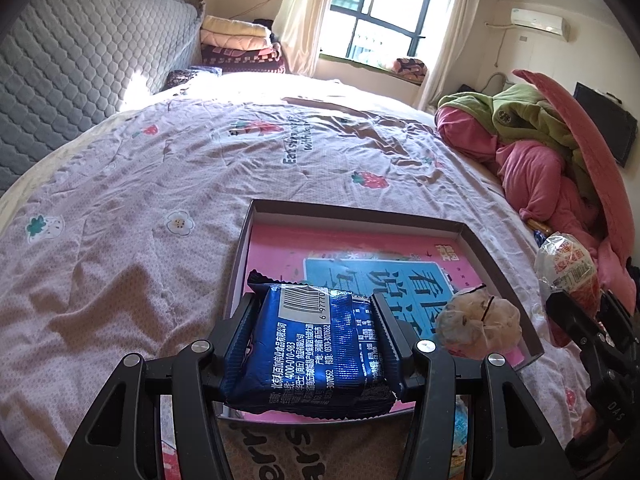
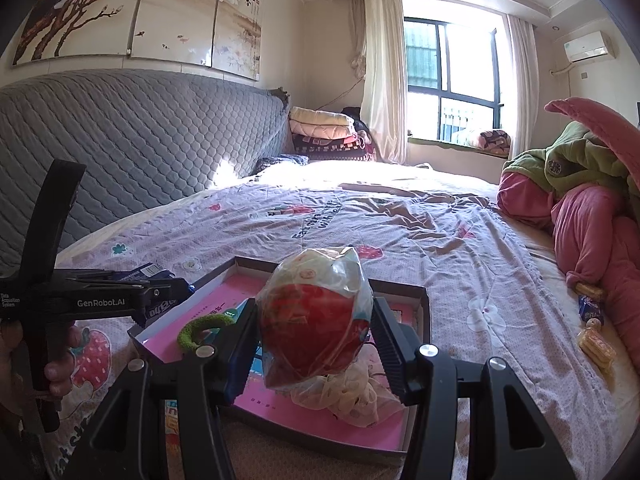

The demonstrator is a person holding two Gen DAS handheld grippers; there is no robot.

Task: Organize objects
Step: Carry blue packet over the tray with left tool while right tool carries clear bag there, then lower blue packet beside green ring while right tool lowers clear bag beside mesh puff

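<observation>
My left gripper (image 1: 316,312) is shut on a blue snack packet (image 1: 312,344) and holds it over the near left part of a shallow box tray (image 1: 496,256) with a pink book inside. My right gripper (image 2: 316,320) is shut on a red-and-white bagged snack (image 2: 316,320) above the same tray (image 2: 424,304). A pale crumpled bagged item (image 1: 478,326) lies in the tray; it also shows in the right wrist view (image 2: 352,396). A green ring (image 2: 200,330) lies in the tray. The left gripper with its packet (image 2: 160,300) shows in the right wrist view.
The tray sits on a bed with a pink printed sheet (image 1: 160,168). A pile of pink and green blankets (image 1: 540,148) lies on the right. Small snacks (image 2: 592,320) lie by the blankets. A grey padded headboard (image 2: 140,140) stands on the left.
</observation>
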